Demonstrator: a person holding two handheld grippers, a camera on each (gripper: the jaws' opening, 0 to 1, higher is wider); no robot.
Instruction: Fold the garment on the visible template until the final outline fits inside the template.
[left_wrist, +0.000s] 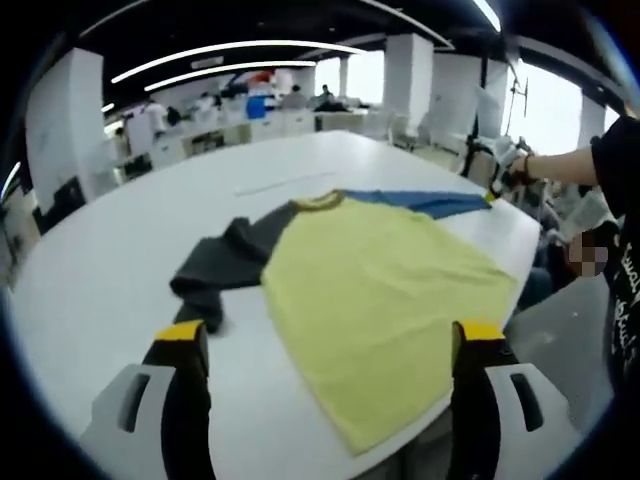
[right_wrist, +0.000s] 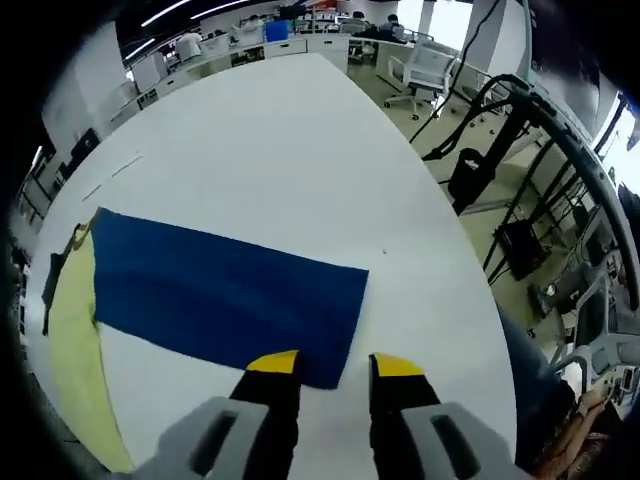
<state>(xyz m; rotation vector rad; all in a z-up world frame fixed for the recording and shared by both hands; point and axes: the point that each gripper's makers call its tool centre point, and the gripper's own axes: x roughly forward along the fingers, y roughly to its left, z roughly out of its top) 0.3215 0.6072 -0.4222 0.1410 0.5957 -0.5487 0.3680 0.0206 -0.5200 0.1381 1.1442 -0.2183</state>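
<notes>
Yellow-tipped jaws of the left hand-held gripper (left_wrist: 325, 335) stand wide apart, nothing between them, hovering over the near hem of the garment (left_wrist: 385, 290). It is a T-shirt lying flat on the white surface (left_wrist: 120, 250), near the surface's edge in the left gripper view. Long axis runs from the hem close to this gripper up to the collar (left_wrist: 318, 201) at the far end, tilted toward the upper left. Body panel pale yellow, smooth, few creases. One sleeve dark grey (left_wrist: 220, 262), bunched and folded in on itself at the left of the body. Other sleeve blue (left_wrist: 430, 203), stretched out straight to the right from the shoulder.

Right gripper view: right hand-held gripper (right_wrist: 336, 365) with jaws parted by a narrower gap, empty, tips just over the free end of the blue sleeve (right_wrist: 225, 297). Sleeve lies as a flat rectangle, long side running away from the yellow body (right_wrist: 75, 330) at the left.

A person's gloved hand (left_wrist: 508, 165) shows past the blue sleeve's end in the left gripper view. Office desks (left_wrist: 250, 125) and chairs (right_wrist: 425, 65) in background.
</notes>
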